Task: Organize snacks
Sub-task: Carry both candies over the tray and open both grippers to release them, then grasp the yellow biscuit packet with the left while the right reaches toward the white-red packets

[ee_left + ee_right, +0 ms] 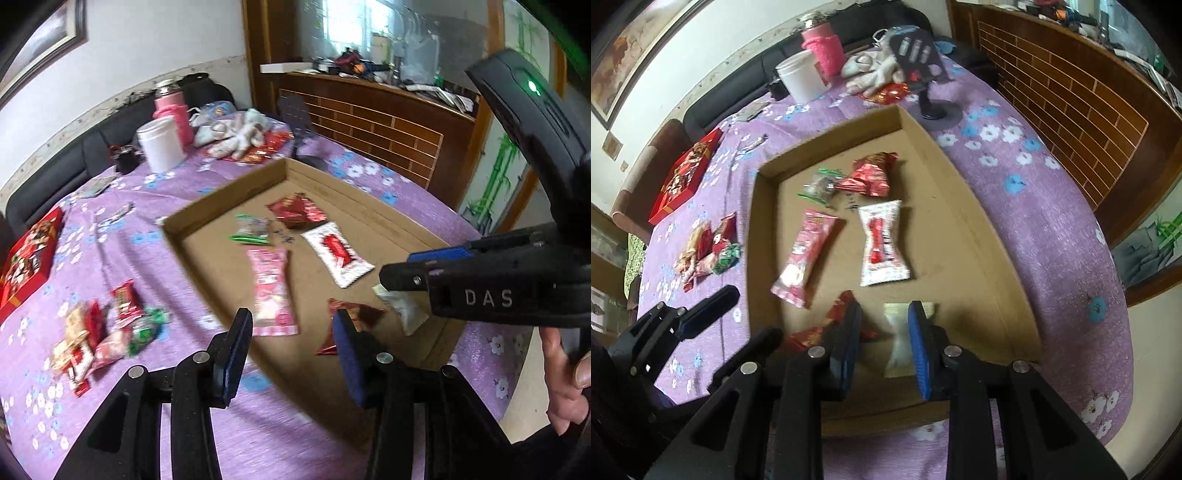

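Observation:
A shallow cardboard tray (229, 192) (982, 236) lies on the purple flowered cloth and holds several snack packets: a long pink one (271, 291) (805, 254), a white-and-red one (338, 253) (882, 243), a crumpled red one (295, 212) (868, 175), a green-edged one (251, 230) (820, 186) and a red foil one (354, 317) (812, 334). A pile of loose snacks (99, 336) (709, 251) lies left of the tray. My left gripper (291, 350) is open and empty over the tray's near left edge. My right gripper (884, 343) is open above a small white packet (899, 343) (400, 306) in the tray.
A red gift box (27, 258) (685, 175) lies at the far left. A white tub (160, 142) (801, 77), a pink flask (173, 107) (823, 48), a plush toy (236, 133) and a black stand (923, 74) are beyond the tray. A wooden slatted cabinet (369, 122) is at the right.

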The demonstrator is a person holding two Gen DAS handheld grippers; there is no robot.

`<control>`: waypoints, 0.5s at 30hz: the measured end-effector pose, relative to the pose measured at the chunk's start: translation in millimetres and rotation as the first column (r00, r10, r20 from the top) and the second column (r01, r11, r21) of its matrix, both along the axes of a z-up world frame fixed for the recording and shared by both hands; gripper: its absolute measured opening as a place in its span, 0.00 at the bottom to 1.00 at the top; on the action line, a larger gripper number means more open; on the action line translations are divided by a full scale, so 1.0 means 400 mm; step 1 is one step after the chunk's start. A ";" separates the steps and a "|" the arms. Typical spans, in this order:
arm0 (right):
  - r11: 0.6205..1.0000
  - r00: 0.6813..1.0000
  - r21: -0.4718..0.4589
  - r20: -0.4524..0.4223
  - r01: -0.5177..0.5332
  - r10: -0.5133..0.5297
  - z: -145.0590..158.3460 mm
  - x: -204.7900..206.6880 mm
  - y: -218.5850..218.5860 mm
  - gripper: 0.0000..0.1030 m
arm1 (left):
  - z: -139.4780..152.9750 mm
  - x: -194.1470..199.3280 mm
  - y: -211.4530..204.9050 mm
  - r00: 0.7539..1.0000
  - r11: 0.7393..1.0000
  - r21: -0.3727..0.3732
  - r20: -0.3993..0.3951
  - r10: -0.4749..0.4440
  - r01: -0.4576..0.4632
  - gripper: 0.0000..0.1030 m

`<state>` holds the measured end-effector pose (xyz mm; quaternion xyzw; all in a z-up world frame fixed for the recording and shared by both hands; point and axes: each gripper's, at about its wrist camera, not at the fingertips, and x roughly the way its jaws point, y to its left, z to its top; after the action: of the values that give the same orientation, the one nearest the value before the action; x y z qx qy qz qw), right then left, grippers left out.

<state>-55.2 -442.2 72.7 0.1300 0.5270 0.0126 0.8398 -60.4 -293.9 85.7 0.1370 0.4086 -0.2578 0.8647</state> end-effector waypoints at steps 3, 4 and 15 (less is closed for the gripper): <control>1.000 1.000 -0.003 0.009 -0.027 0.027 0.008 0.004 0.040 0.28 | 0.011 0.003 0.047 0.999 0.999 -0.009 0.005 0.034 -0.034 0.46; 0.999 0.999 -0.004 0.013 -0.039 0.039 0.011 0.005 0.058 0.28 | 0.014 0.004 0.066 0.999 0.999 -0.012 0.008 0.047 -0.047 0.46; 0.989 0.988 -0.020 0.049 -0.147 0.148 0.036 0.014 0.213 0.28 | 0.019 0.060 0.325 0.974 0.973 -0.030 -0.015 0.228 -0.228 0.46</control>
<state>-49.6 -357.1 87.0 0.0833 0.5141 0.0738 0.8505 -36.5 -163.8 93.2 0.0739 0.4223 -0.1641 0.8884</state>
